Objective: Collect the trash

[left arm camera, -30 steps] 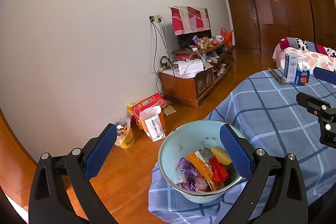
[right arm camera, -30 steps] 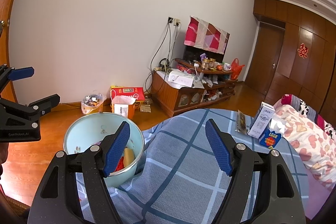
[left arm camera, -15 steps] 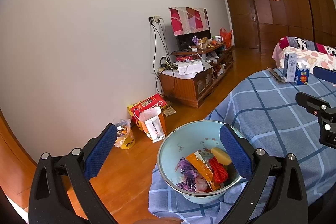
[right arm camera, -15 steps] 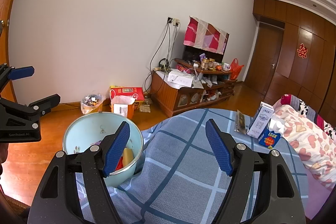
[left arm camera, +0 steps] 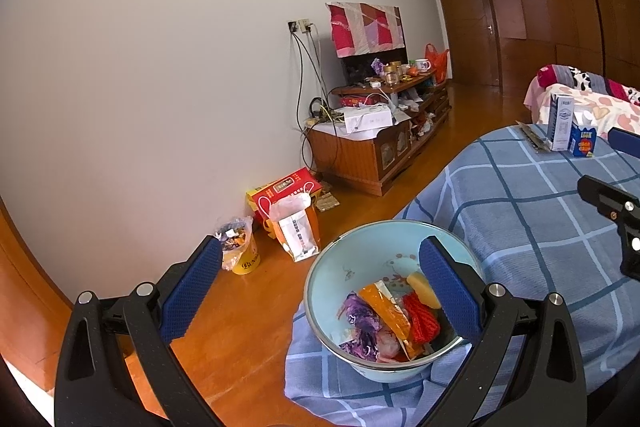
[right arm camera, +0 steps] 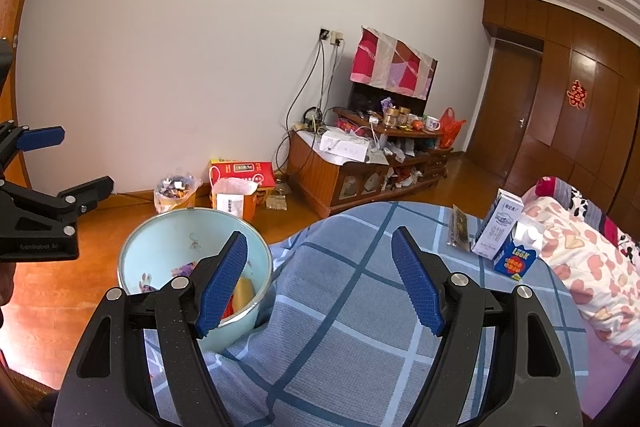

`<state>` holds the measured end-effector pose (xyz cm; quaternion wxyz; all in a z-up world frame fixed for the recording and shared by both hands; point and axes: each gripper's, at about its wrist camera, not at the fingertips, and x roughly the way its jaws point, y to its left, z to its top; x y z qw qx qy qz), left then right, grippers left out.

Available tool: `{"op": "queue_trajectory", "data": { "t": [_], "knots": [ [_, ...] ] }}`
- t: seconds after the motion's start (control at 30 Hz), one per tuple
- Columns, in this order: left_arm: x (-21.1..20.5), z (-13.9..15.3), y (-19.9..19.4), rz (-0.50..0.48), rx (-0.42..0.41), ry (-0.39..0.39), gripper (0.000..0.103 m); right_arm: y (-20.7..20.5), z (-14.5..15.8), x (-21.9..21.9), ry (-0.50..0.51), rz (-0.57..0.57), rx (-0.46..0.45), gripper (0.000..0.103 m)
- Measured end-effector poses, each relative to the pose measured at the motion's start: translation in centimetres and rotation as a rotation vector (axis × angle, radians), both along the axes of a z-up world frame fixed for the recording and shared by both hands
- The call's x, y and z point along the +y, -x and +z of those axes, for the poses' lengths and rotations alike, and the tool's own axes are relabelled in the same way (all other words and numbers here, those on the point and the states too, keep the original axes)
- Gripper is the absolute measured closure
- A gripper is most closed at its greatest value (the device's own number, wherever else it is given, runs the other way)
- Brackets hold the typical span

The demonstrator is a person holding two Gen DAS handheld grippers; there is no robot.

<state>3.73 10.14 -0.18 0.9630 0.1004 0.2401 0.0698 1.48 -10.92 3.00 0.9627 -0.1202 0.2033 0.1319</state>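
A light blue enamel basin point(left arm camera: 384, 239) sits at the edge of a round surface point(right arm camera: 360, 327) covered by a blue checked cloth. Inside the basin lies collected trash: an orange wrapper point(left arm camera: 386, 311), a purple wrapper point(left arm camera: 362, 323), a red net point(left arm camera: 420, 319) and a yellow piece point(left arm camera: 422, 285). The left gripper point(left arm camera: 320, 291) hovers over the basin's near side, its jaws spread wide and holding nothing. The right gripper point(right arm camera: 320, 281) hangs above the cloth just beside the basin, jaws also released and empty. Near the far edge of the surface stand a milk carton point(right arm camera: 498, 231) and a small blue carton point(right arm camera: 516, 259).
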Motion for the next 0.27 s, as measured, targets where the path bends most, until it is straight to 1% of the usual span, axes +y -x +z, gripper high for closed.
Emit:
{"op": "queue_trajectory", "data": {
  "t": [0.07,0.1,0.13,0.2,0.27],
  "knots": [
    [-0.1,0.0,0.0,-0.001,0.001,-0.003,0.006,-0.3,-0.1,-0.8,0.0,-0.017,0.004,0.027],
    [-0.1,0.0,0.0,0.0,-0.003,-0.003,0.006,-0.6,-0.2,-1.3,0.0,-0.029,0.006,0.023],
    [-0.2,0.0,0.1,-0.002,-0.006,-0.006,0.006,-1.0,-0.4,-2.3,-0.001,-0.05,0.014,0.021],
    [-0.3,0.0,0.1,-0.013,-0.009,-0.011,0.006,-2.2,-1.0,-4.6,-0.018,-0.091,0.046,0.021],
    [-0.4,-0.2,0.1,-0.008,-0.013,-0.011,0.006,-3.8,-1.8,-8.1,-0.05,-0.164,0.093,0.021]
  ]
}}
